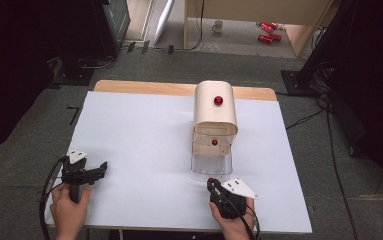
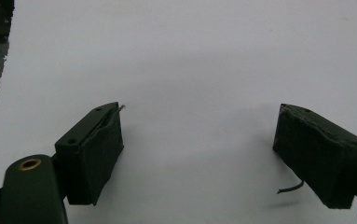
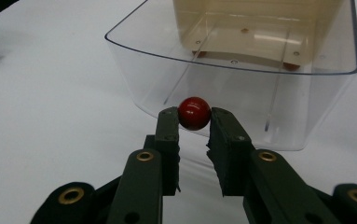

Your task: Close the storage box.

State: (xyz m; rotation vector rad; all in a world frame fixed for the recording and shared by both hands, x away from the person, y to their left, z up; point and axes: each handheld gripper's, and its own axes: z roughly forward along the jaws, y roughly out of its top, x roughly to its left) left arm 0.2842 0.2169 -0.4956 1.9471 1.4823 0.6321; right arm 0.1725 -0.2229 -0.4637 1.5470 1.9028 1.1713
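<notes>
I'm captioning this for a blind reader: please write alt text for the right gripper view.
The right gripper pinches the red knob on the front of a clear plastic drawer, pulled out from a beige wooden cabinet. The drawer looks empty and stands on a white table.

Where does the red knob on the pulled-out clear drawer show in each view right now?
High view: the red knob sits low and right of centre, at the right gripper tips.
Left gripper view: not in it.
Right gripper view: the knob is at centre, clamped between the jaws.
Shared landmark: the clear drawer, whose front wall stands just behind the knob.
</notes>
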